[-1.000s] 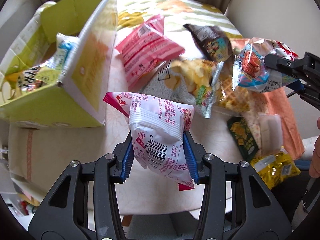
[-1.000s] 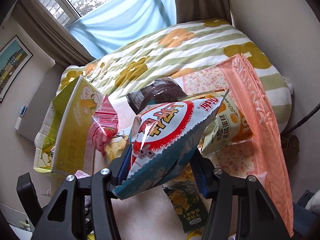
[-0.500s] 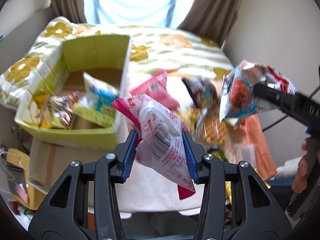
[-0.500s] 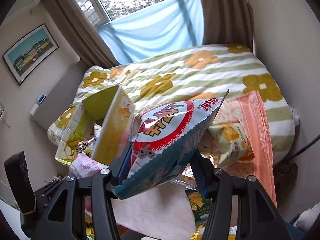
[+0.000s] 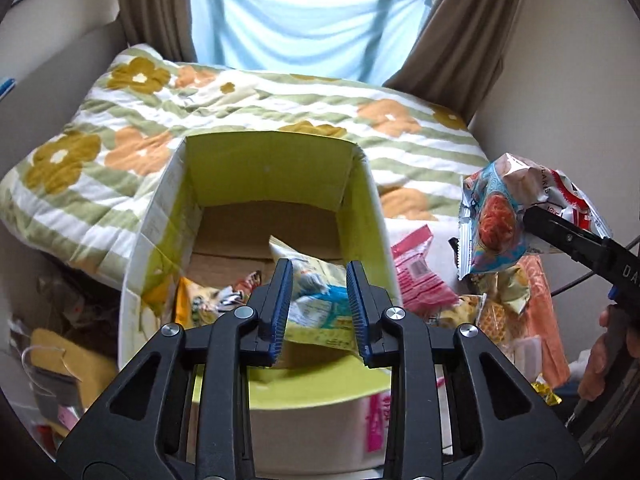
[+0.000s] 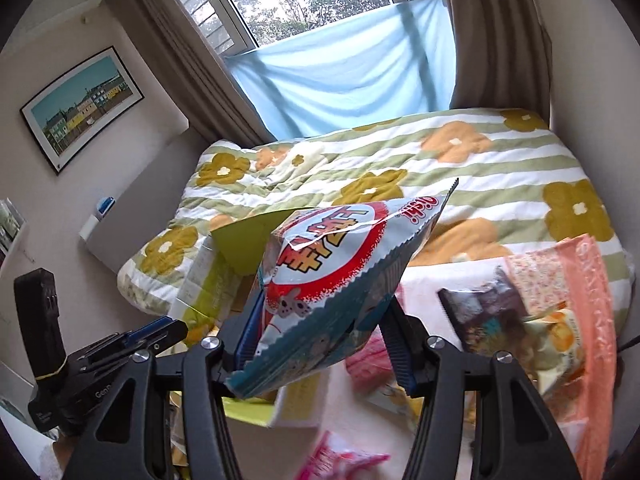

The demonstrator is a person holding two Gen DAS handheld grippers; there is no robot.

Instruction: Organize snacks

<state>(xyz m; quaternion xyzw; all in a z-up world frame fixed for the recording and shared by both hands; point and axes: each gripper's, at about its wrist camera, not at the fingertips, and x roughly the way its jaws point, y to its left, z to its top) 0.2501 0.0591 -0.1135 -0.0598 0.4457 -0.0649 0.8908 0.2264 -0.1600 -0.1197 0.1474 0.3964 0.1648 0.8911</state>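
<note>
My left gripper [image 5: 318,308] hangs over the open yellow-green box [image 5: 256,168], its jaws narrow and shut with nothing between them. Several snack packets [image 5: 308,268] lie inside the box. A blurred pink-and-white packet [image 6: 344,460] is low by the box's near wall, free of both grippers. My right gripper [image 6: 324,340] is shut on a blue, red and white snack bag [image 6: 332,264], held in the air to the right of the box [image 6: 240,248]. The same bag [image 5: 500,220] appears at the right in the left wrist view. The left gripper [image 6: 160,332] shows at lower left in the right wrist view.
A flowered quilt [image 5: 280,100] covers the bed behind the box. Loose snacks lie right of the box: a pink packet [image 5: 420,272], a dark bag [image 6: 480,312], yellow packets, an orange-pink cloth [image 6: 592,320]. A person's hand [image 5: 608,352] holds the right gripper. Clutter [image 5: 60,360] sits at lower left.
Both grippers rose and moved over toward the box. The pink-and-white packet has left the left jaws, which have narrowed. The right gripper still holds its bag.
</note>
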